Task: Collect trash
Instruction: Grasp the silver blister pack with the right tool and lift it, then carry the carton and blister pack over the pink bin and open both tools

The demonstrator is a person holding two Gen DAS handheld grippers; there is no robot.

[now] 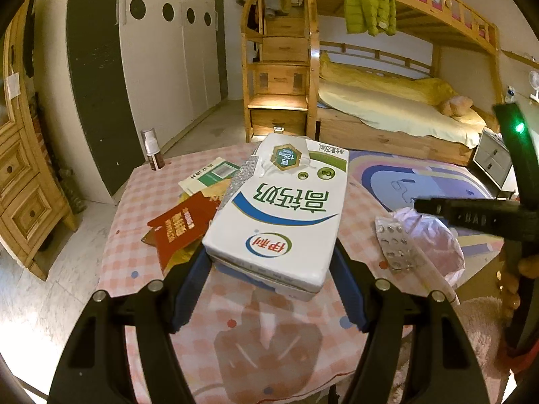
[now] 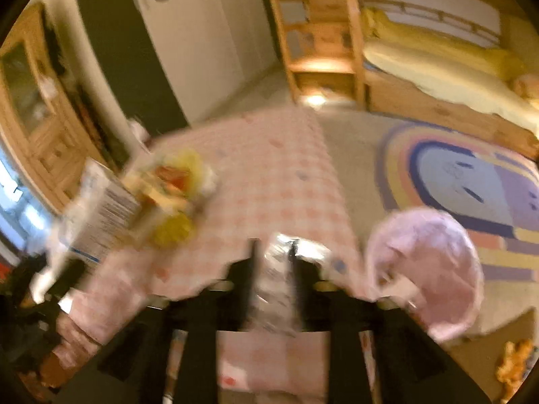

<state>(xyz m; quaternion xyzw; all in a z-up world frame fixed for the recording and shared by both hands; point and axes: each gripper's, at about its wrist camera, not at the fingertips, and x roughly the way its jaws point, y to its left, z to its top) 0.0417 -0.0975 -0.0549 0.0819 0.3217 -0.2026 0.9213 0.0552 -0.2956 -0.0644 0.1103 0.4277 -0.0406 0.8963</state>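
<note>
White cardboard fills the middle of the left wrist view: a milk carton (image 1: 279, 215) lies flat, raised a little above the pink checked tablecloth (image 1: 134, 235), its shadow falling on the cloth below. The left gripper (image 1: 269, 262) has its jaws clamped on the near end of the carton, one blue pad (image 1: 192, 289) against each side. Left of the carton lies a heap of flat wrappers, a red packet (image 1: 178, 229) on top and a green and white paper slip (image 1: 209, 175) just beyond it. A small spray bottle (image 1: 152, 149) stands upright near the far left corner of the table. To the right of the carton a silver blister pack (image 1: 394, 245) rests beside a crumpled pinkish bag (image 1: 434, 239), with the dark body of the right gripper (image 1: 471, 215) reaching in above them from the right.

The right wrist view is badly blurred. Its gripper (image 2: 273, 262) has jaws standing close, and something silvery, apparently the blister pack (image 2: 276, 269), sits between them; whether they actually pinch it cannot be told. The pinkish bag (image 2: 424, 269) appears just to its right, at the table's edge. A wooden bunk bed (image 1: 387, 101) and a rainbow rug (image 1: 421, 181) lie far behind the table.
</note>
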